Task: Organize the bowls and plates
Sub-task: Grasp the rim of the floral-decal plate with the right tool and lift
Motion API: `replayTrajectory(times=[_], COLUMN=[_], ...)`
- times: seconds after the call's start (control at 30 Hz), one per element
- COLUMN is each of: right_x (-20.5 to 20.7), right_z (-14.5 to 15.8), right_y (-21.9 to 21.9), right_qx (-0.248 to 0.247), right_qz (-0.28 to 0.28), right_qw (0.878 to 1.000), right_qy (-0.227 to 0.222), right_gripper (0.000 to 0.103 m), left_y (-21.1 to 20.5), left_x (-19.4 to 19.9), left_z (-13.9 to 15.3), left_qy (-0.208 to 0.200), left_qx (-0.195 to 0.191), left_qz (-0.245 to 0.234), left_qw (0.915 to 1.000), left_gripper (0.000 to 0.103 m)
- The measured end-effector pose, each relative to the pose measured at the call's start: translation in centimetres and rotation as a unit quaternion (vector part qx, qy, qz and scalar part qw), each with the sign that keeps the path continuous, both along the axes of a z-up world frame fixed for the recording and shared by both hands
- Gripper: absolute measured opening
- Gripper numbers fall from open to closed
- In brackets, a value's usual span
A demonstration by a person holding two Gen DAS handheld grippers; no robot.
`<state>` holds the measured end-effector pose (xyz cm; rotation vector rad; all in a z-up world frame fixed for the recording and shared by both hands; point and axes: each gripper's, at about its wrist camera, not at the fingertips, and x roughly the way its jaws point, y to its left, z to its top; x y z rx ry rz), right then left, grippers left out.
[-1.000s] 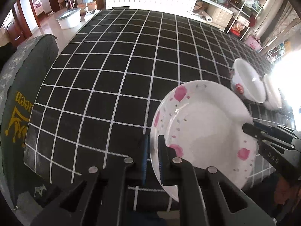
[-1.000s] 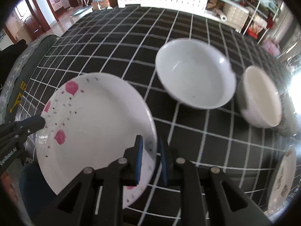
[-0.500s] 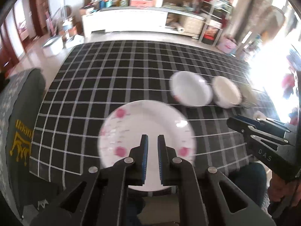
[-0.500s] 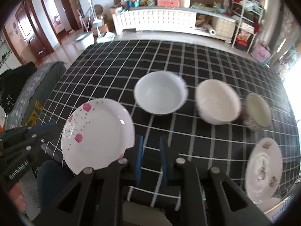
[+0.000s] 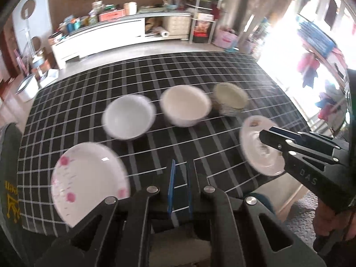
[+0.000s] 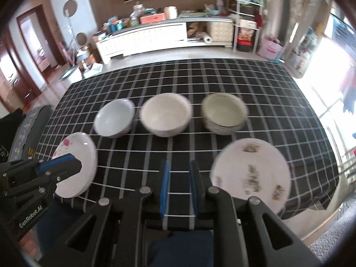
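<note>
On the black checked tablecloth (image 6: 255, 93) lie a pink-flowered plate (image 5: 86, 180) (image 6: 76, 166) at front left and a patterned plate (image 6: 251, 175) (image 5: 258, 146) at front right. Behind them stand three bowls in a row: a white one (image 5: 129, 116) (image 6: 114, 118), a cream one (image 5: 185, 105) (image 6: 166, 114) and a greenish one (image 5: 230, 99) (image 6: 223, 112). My left gripper (image 5: 180, 187) is raised above the table's front edge, its jaws close together and empty. My right gripper (image 6: 179, 189) is likewise raised, narrowly parted and empty.
A dark cushioned chair (image 5: 6, 178) stands at the table's left edge. A long white cabinet (image 6: 144, 37) with clutter and shelves (image 6: 247, 29) stand beyond the far edge. A bright window is at the right.
Both grippers pulled back and up from the pink-flowered plate, which now lies on the cloth. The views widened to take in all bowls and both plates.
</note>
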<state>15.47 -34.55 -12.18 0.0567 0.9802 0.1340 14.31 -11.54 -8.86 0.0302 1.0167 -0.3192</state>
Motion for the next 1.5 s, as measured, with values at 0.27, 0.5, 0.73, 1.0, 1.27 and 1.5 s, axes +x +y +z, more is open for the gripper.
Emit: replayTrajectory(times=[0.27,0.5,0.73,1.0,1.27,1.5], right_x=[-0.1,0.7,1.5,2.4,3.4,3.6], right_z=[-1.1,-3.8,-7.5,-10.5,-12.0,-12.8], right_y=[-6.2,-11.4,-14.9,-17.5,-18.7,-18.5], right_qx=[-0.006,-0.007,0.005,0.009,0.010,0.003], right_qz=[-0.034,-0.066,-0.084,-0.099,-0.097,-0.094], right_qw=[0.999,0.997,0.994,0.990,0.989,0.990], right_qy=[0.008,0.037,0.075,0.104,0.109,0.107], right_gripper=[0.022,0.022,0.022,0.033,0.046,0.046], left_y=[-6.8,-9.9,-12.8,-15.3,-15.8,-16.5], left_x=[1.1,3.0,4.7,6.2,7.7,7.9], left_z=[-0.7,-3.4,-7.0,-10.6,-13.5,-14.2], left_qy=[0.004,0.043,0.081,0.110,0.147,0.148], left_qx=[0.010,-0.007,-0.007,0.003,-0.004,0.003], left_qz=[-0.050,-0.059,-0.068,-0.072,-0.056,-0.065], left_qw=[0.9987,0.9973,0.9944,0.9913,0.9876,0.9869], left_gripper=[0.008,0.008,0.008,0.008,0.015,0.015])
